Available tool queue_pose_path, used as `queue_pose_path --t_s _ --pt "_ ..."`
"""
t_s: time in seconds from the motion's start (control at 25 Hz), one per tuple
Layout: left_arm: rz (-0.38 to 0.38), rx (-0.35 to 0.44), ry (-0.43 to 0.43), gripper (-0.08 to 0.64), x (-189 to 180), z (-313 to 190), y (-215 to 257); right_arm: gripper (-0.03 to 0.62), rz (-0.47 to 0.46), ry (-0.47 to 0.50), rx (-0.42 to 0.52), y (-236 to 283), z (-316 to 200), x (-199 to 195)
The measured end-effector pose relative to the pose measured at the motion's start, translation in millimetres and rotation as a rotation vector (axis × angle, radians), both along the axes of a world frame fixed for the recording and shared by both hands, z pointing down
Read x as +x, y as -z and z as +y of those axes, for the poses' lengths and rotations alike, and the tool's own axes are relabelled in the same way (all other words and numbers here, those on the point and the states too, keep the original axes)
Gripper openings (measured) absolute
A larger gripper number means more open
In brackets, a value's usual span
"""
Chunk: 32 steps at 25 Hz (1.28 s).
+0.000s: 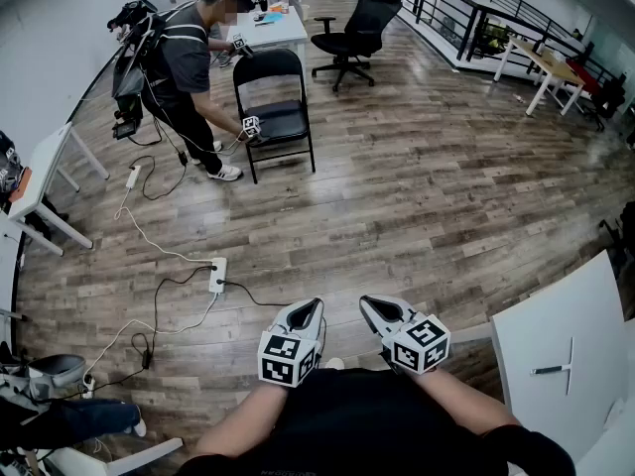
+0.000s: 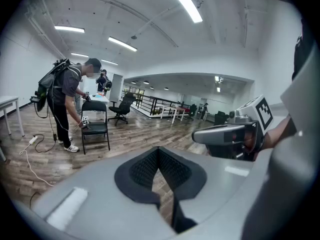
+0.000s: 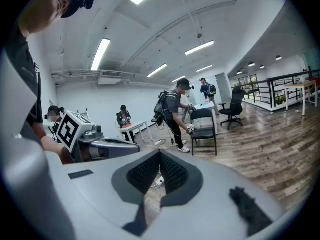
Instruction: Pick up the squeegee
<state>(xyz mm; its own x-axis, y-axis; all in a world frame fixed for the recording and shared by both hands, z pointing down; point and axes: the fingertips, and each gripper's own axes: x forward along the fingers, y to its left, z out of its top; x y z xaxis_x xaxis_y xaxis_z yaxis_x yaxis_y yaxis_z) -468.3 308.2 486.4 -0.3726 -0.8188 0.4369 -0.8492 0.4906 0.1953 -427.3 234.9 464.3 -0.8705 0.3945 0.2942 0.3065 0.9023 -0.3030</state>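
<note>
Squeegee (image 1: pixel 553 369) lies on the table (image 1: pixel 541 330) (at right).

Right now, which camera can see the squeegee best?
The head view. Only there does the squeegee show, lying flat on the white table at the lower right. The left gripper view and the right gripper view look out across the room and show none of it.
</note>
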Motion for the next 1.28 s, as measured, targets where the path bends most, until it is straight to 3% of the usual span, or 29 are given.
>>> queue_pose_path --t_s 0.28,0.84,1.28 --pt "0.003 0.002 -0.076 0.008 15.3 -33.2 -1.1 0.006 0.000 -0.082 -0.004 0.8 -32.8 17.2" --pt "-0.015 0.001 -0.377 0.008 74.3 -117.6 6.2 0.006 -0.010 -0.364 -0.013 9.4 -97.3 91.9" --pt "0.012 -0.009 -0.637 0.008 138.1 -179.8 -21.1 0.006 0.025 -0.615 -0.034 -18.6 -138.8 164.0"
